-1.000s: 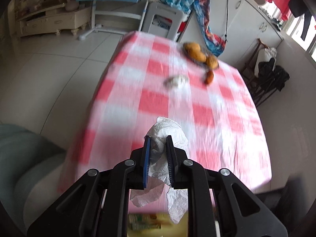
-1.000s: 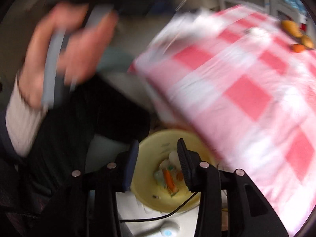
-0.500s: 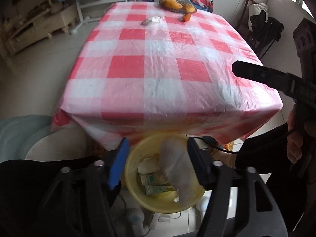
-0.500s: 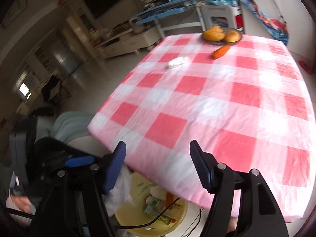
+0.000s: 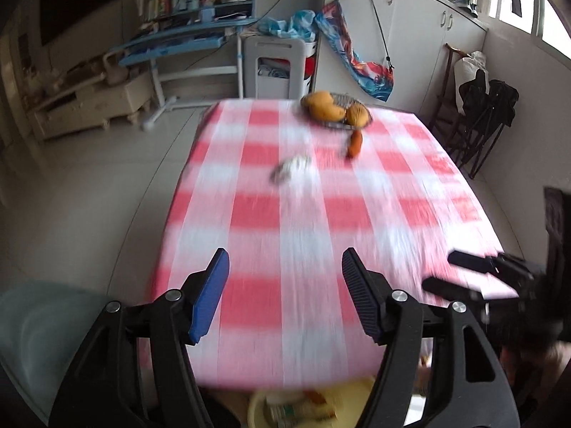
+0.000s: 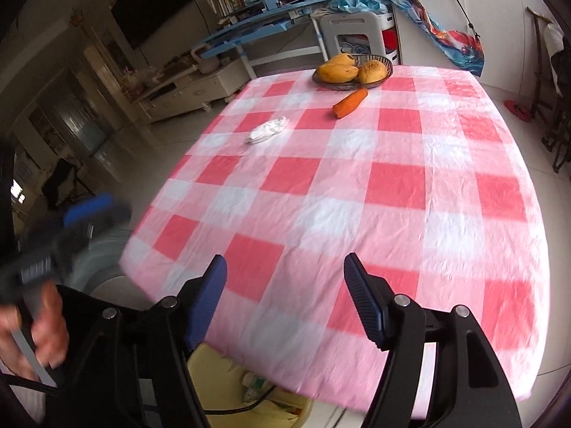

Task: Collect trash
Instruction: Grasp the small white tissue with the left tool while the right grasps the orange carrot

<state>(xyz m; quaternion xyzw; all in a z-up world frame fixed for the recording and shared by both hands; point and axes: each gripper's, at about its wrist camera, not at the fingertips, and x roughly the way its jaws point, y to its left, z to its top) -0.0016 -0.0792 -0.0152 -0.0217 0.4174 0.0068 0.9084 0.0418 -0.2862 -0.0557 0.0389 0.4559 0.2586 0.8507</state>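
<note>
Two black grippers with blue pads, the left gripper (image 5: 282,294) and right gripper (image 6: 285,297), are hovering spread and empty over the near edge of the red-and-white checked table (image 6: 357,192). A crumpled white tissue (image 6: 268,130) is lying toward its far left edge, an orange carrot (image 6: 350,102) beyond, touching the dark wire fruit basket (image 6: 353,71) at the far edge.

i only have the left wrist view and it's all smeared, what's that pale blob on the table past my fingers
Observer: In the right wrist view it is sharp: a crumpled white tissue lying on the checked tablecloth.
Operator: anything touching it
Observer: No. The carrot lies apart from it, nearer the fruit basket.
Operator: is the right gripper carrying anything
Observer: No, the right gripper is open with nothing between its fingers.
Operator: where's the bin
Observer: The yellow bin sits under the near table edge, trash inside.
</note>
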